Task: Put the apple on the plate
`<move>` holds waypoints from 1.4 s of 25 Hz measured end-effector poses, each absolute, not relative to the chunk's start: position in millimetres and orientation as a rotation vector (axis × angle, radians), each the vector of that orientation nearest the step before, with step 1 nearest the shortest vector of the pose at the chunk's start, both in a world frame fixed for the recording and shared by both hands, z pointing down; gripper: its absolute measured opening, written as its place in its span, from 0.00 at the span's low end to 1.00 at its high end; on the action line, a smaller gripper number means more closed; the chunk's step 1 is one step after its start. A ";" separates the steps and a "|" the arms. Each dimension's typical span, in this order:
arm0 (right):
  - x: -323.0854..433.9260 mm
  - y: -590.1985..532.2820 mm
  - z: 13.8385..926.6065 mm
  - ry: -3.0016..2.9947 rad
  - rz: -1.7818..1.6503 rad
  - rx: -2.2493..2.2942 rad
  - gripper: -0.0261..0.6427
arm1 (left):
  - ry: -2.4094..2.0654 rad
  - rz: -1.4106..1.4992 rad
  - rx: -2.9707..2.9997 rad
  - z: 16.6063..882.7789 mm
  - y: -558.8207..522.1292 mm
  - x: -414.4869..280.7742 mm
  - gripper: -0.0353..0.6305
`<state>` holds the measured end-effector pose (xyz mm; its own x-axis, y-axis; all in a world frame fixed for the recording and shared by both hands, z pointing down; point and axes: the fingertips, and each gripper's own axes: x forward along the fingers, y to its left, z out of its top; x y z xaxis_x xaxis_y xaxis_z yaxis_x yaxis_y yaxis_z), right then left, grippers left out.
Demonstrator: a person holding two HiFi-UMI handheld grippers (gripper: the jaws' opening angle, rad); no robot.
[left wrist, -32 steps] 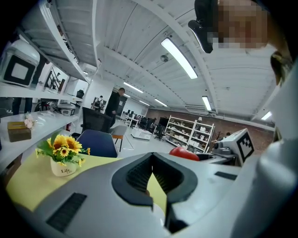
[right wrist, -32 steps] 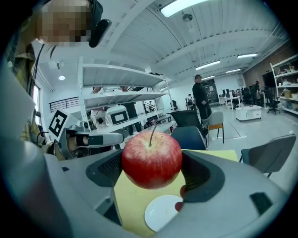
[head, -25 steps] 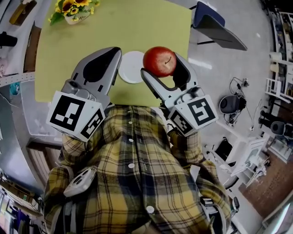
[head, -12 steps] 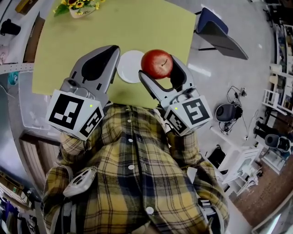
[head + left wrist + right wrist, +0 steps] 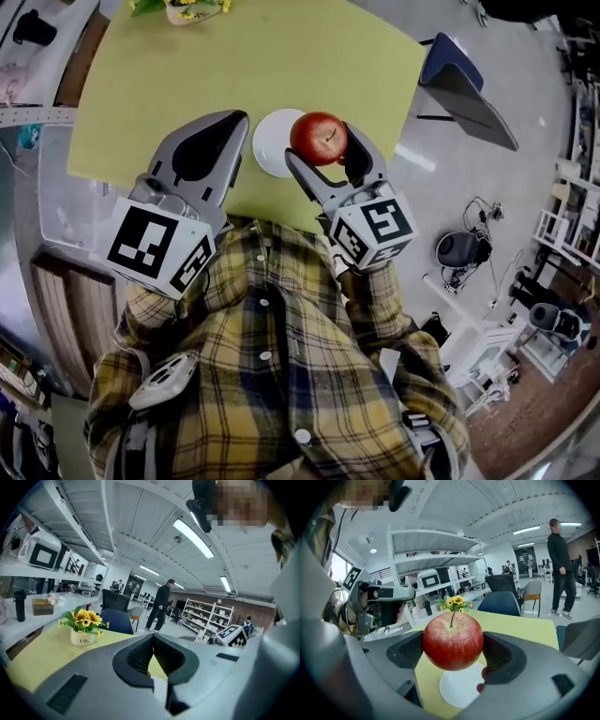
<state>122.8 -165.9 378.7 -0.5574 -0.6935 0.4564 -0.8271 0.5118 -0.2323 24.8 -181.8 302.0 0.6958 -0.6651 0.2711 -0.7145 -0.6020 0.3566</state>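
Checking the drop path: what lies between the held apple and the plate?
Nothing: in the right gripper view the apple hangs apart from the white plate, with no object in the gap.

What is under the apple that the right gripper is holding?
A white plate lies on the yellow-green table below the apple, held clear of it by the right gripper. The plate's visible part is bare; the apple and jaws cover its far edge.

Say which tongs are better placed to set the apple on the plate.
Right. The right tongs grip the apple, which hangs just above the white plate. The left tongs are shut on nothing and sit beside the plate, so they would first have to take the apple over.
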 end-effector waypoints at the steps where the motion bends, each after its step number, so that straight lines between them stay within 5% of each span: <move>1: 122.6 -167.1 384.6 -2.449 0.624 1.268 0.60 | -1.068 0.156 2.461 304.7 -181.4 24.1 0.06; 35: 130.4 -162.4 536.6 -2.239 0.780 1.198 0.59 | -1.064 0.240 2.367 346.2 -184.1 18.5 0.06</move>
